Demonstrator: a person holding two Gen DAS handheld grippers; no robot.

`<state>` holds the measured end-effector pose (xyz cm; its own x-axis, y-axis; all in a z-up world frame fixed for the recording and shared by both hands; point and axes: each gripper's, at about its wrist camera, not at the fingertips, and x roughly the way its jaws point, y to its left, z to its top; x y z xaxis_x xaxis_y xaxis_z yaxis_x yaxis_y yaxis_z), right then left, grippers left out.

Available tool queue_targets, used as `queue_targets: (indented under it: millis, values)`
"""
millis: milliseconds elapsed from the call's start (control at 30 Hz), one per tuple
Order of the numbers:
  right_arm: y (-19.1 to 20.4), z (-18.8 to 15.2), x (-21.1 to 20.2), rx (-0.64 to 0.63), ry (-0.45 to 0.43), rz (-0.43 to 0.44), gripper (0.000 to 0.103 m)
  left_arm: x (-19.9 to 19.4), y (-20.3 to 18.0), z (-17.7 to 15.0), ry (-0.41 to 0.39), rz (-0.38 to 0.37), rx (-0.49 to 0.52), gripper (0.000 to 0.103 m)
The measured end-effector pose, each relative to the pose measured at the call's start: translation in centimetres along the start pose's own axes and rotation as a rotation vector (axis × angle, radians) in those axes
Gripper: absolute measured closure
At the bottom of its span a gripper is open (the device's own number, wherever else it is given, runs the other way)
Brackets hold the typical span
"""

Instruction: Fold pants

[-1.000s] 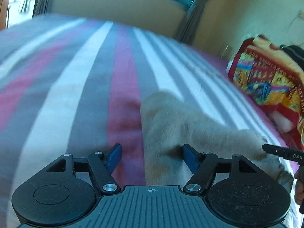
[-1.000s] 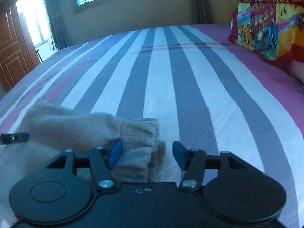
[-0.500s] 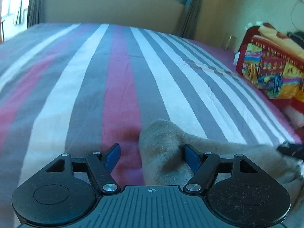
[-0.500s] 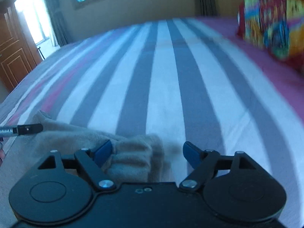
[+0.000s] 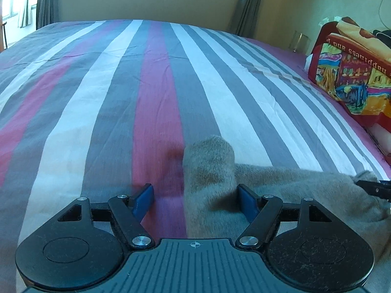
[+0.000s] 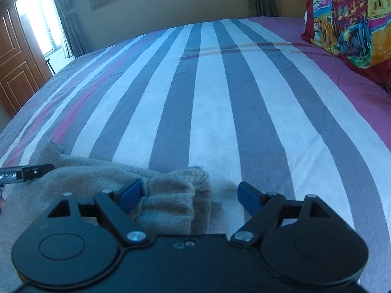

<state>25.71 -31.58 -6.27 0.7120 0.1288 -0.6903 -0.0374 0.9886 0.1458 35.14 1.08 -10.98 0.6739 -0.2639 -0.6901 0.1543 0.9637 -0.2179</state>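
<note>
1. The pants are lying bunched on the near part of the striped bedsheet — grey-beige fleece, with 1 rounded end sticking up toward the bed's middle.
2. The left gripper is standing with its jaws apart; that raised end of the pants is lying between the blue pads, close against the right pad, while the left pad is sitting over bare sheet.
3. The right gripper has just been opening its jaws, and they are now standing wide. A ribbed cuff of the pants is resting between them, against the left pad, with the right pad clear of the cloth.
4. Each wrist view is catching the tip of the other gripper at its edge, hovering over the same garment.
5. A colourful printed pillow is sitting on the pink side of the bed, well apart from the pants.
</note>
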Motion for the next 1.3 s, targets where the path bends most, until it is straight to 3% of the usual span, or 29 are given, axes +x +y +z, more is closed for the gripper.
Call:
queue_targets:
  millis: [200, 300, 367, 433, 533, 600, 700, 900, 1067, 1300]
  values:
    - [0.7, 0.0, -1.8, -0.002, -0.002, 0.003, 0.022, -2.2, 0.1, -0.7, 0.002, -0.010, -0.028, 0.030]
    - [1.0, -0.7, -3.8, 0.011, -0.032, 0.019, 0.023, -3.6, -0.2, -1.9, 0.004, 0.009, 0.015, 0.030]
    - [1.3, -1.9, -3.3, -0.018, 0.020, 0.006, 0.022, -4.2, 0.0, -2.4, 0.013, 0.008, -0.009, 0.030]
    - [0.6, -2.9, -3.1, 0.034, 0.054, 0.030, 0.022, -5.3, 0.1, -3.0, 0.005, 0.000, -0.015, 0.030]
    - [0.6, -3.4, -5.1, 0.067, 0.014, 0.045, 0.024, -7.5, -0.2, -4.8, -0.024, -0.053, -0.006, 0.030]
    - [0.8, -4.3, -6.6, 0.060, -0.015, 0.073, 0.025, -7.8, -0.5, -6.7, 0.009, -0.032, 0.021, 0.029]
    - [1.2, -6.7, -5.6, 0.004, 0.069, 0.037, 0.024, -8.1, -0.3, -7.7, 0.011, -0.023, -0.021, 0.029]
    - [0.7, -7.8, -6.5, 0.089, 0.063, 0.064, 0.021, -10.1, -0.9, -9.1, 0.011, -0.051, 0.000, 0.029]
    - [-0.7, -9.4, -7.5, 0.181, 0.070, 0.122, 0.022, -11.7, -0.3, -10.8, 0.004, -0.069, -0.040, 0.029]
    - [-1.1, -10.6, -8.1, 0.211, 0.044, 0.144, 0.021, -11.9, 0.1, -11.1, 0.018, -0.083, -0.078, 0.029]
